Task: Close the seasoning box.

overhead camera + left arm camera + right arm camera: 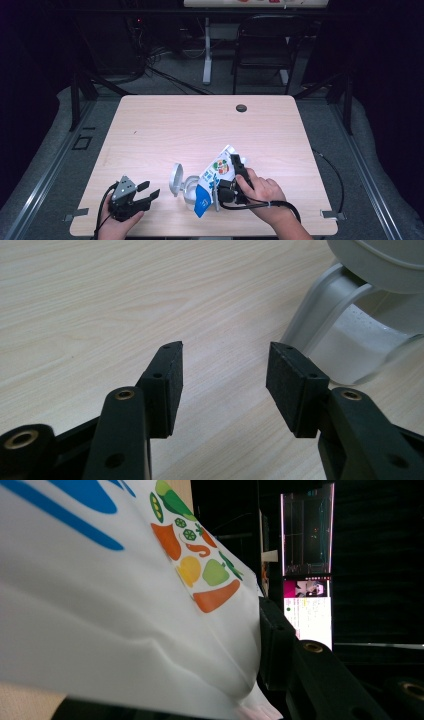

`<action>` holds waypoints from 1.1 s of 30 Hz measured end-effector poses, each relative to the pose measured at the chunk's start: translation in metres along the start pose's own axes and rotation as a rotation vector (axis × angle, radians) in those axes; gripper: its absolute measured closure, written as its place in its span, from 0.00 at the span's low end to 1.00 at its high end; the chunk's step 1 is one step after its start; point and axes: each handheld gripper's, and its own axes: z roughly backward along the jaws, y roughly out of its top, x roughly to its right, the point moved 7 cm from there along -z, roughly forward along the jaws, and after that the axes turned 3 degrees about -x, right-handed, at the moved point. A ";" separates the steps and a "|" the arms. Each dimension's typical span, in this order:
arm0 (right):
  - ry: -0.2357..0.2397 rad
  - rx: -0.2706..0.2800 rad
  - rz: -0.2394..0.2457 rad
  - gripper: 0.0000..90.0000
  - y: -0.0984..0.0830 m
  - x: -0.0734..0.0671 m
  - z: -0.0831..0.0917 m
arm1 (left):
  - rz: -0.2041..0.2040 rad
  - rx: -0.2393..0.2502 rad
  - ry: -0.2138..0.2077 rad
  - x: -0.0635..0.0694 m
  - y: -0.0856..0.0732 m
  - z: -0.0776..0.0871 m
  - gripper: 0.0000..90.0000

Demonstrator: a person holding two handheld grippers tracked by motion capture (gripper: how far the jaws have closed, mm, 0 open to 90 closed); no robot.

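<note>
If the pouch [216,176] tips further over the open container [187,189], it could sag out of my right gripper [231,176] or spill wide of the rim; soft film creases under the pads. Right jaws are clamped on the pouch, its lower blue end angled down toward the container near the table's [200,125] front edge. Flip lid [175,179] stands open beside it. Left gripper [142,192] rests to the left, jaws apart, holding nothing, container just ahead. Beyond: bare tabletop.

I can read no words or numbers anywhere; the pouch [216,178] my right gripper [231,186] holds shows only vegetable pictures.
</note>
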 end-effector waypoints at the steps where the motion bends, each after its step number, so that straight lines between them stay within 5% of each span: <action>1: -0.003 0.002 0.002 0.80 0.000 0.000 0.000 | 0.000 0.000 0.000 0.000 0.000 0.000 0.55; 10: -0.021 -0.001 0.026 0.80 0.002 0.004 0.002 | 0.000 0.000 0.000 0.000 0.000 0.000 0.55; 33: 0.016 0.009 -0.030 0.80 -0.001 -0.003 0.000 | 0.000 0.003 0.003 0.000 0.000 0.000 0.55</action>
